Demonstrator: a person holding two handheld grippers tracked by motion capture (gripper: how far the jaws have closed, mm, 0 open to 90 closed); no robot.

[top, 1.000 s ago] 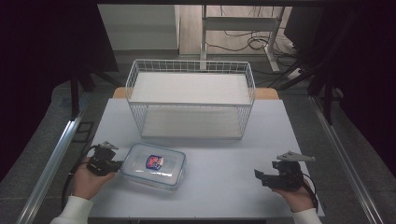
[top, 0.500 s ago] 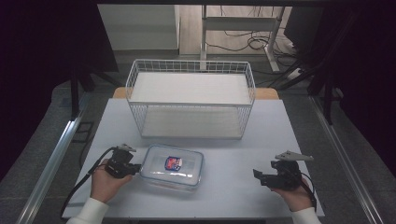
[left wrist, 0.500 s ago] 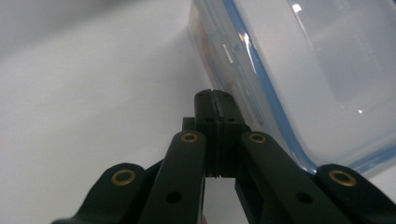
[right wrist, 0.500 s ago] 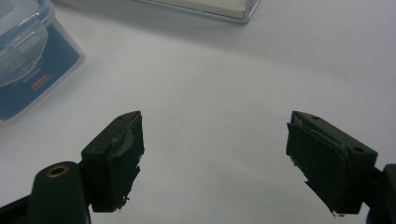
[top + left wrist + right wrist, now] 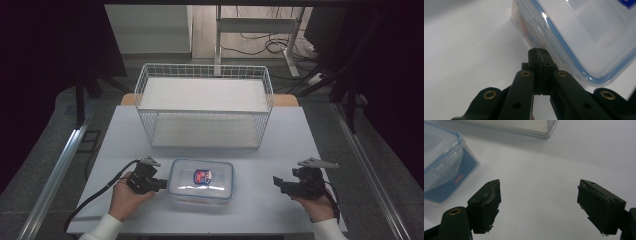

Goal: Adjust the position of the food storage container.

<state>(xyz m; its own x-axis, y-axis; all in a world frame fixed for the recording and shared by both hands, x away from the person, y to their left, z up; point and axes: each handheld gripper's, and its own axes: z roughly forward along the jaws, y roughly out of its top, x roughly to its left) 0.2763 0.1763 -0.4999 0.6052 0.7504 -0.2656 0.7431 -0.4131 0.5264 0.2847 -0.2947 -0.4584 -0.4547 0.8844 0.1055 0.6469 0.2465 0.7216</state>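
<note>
Left gripper (image 5: 539,51) pinched empty against the half-cropped container (image 5: 584,37), right gripper (image 5: 539,205) agape

Wide-parted tongs (image 5: 539,207) above white table (image 5: 554,165), clear blue-rimmed container (image 5: 444,167) left, wire basket (image 5: 524,127) beyond.

Your left gripper (image 5: 159,185), jaws closed, has moved rightward across the table (image 5: 125,145) with its tips against the left side of the box (image 5: 201,181). The box has slid right with it, from the table's left part to near the middle, in front of the basket (image 5: 205,107), narrowing its gap to the right gripper (image 5: 278,182).
</note>
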